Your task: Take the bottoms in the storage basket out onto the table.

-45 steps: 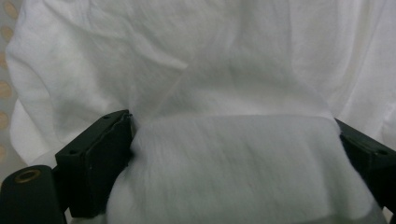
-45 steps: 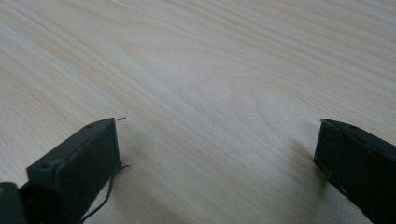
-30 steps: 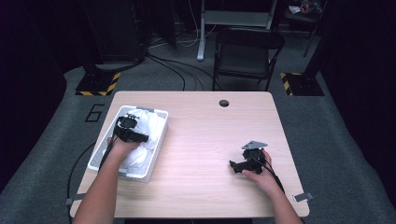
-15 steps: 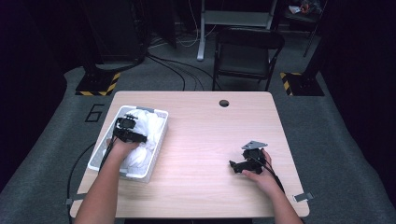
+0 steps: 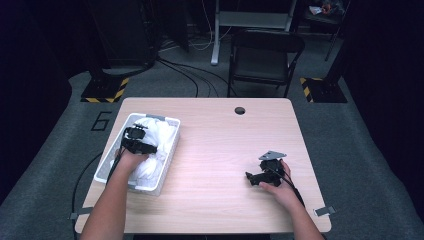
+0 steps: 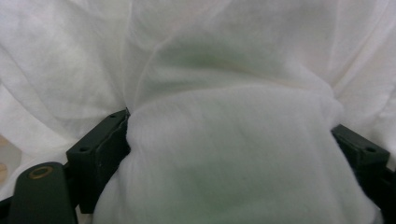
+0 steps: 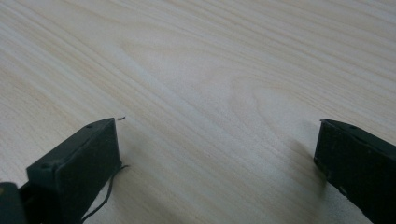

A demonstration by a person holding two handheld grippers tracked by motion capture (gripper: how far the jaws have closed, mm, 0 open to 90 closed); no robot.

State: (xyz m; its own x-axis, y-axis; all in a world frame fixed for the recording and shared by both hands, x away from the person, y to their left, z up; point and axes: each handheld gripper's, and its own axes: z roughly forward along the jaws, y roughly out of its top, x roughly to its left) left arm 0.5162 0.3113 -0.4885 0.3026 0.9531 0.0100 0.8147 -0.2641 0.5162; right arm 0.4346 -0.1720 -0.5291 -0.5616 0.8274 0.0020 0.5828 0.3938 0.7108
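Reaching into the white basket (image 5: 167,157) at the left of the high view, my left gripper (image 5: 138,140) sits buried in a heap of white cloth (image 5: 159,145). Seen from the left gripper view, a thick fold of that cloth (image 6: 233,158) bulges between the two black jaws, which have just been closing and now stand wide apart with the fabric against both inner faces; I read that as a grip on the bundle. The cloth lies inside the basket, which rests near the table's (image 5: 220,150) left edge. At the lower right of the high view, my right gripper (image 5: 254,178) rests low over bare wood, well apart from the basket. Its own view shows the jaws spread wide, with plain tabletop (image 7: 219,88) between them.
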